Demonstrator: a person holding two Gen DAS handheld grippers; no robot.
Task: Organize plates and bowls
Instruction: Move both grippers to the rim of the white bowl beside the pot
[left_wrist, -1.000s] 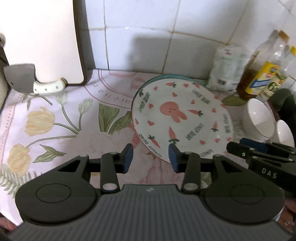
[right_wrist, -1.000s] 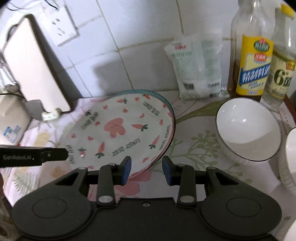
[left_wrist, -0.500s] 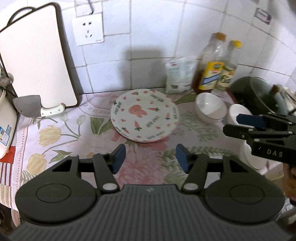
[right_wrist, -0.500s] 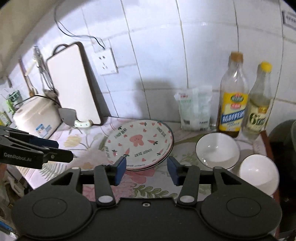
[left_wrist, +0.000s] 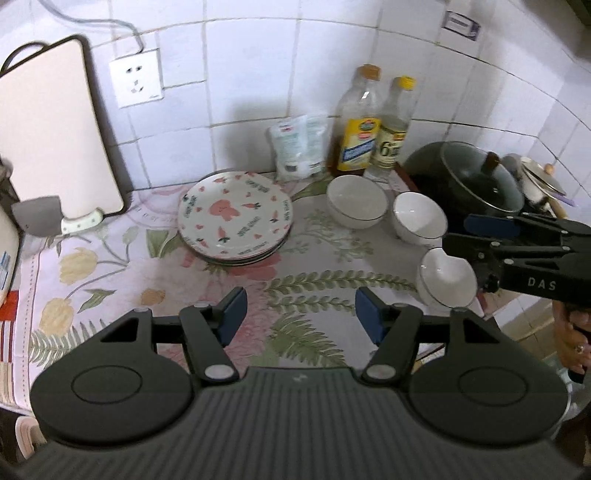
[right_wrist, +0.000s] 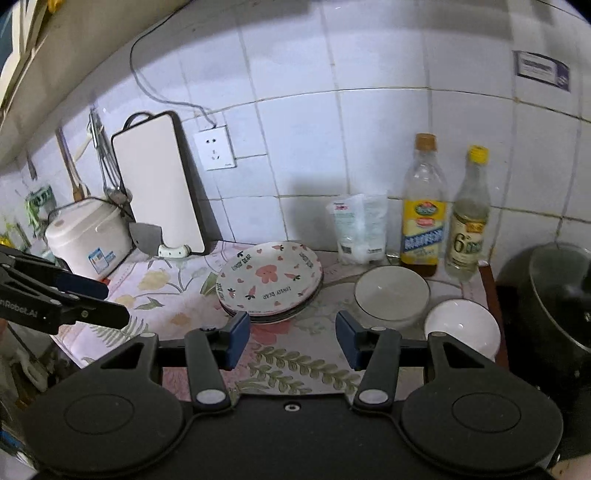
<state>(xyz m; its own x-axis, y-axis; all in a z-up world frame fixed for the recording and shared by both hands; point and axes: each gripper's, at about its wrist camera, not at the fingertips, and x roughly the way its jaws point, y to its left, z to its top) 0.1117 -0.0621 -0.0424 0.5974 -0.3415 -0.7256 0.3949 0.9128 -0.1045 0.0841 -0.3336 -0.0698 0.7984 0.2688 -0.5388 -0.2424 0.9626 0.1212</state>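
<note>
Two handheld grippers hover above a kitchen counter covered by a floral cloth (left_wrist: 122, 266). Nearest, the left gripper (left_wrist: 298, 314) has its blue-padded jaws standing apart with only the cloth showing between them; they have just been opening. The right gripper (right_wrist: 293, 335) is the same: jaws apart, nothing held, and it too has just been opening. Each tool shows in the other's camera (the right one enters from the right edge of the left view, a hand (left_wrist: 570, 341) behind it).

Just past the right gripper, near the counter's front right edge, sits a small white bowl (left_wrist: 445, 277). Further back is a second white bowl (left_wrist: 419, 218), and behind it, to its left, a third and wider white bowl (left_wrist: 356, 201). The three stand close together but unstacked.

To their left, mid-counter, lies a stack of plates (left_wrist: 234, 218); the top one is white with a pink rabbit, carrots and hearts. It rests flat on the cloth, well apart from both grippers.

Against the tiled wall stand a clear plastic packet (left_wrist: 299, 146), a yellow-labelled oil bottle (left_wrist: 360, 122) and a second bottle (left_wrist: 395, 125) with a yellow cap. At the right is a dark pot (left_wrist: 476, 177) with a glass lid. At the far left, a white cutting board (left_wrist: 48, 133) leans on the wall with a cleaver (left_wrist: 48, 218) at its foot, and a white rice cooker (right_wrist: 86, 238) stands beyond. A wall socket (left_wrist: 136, 77) sits above.
</note>
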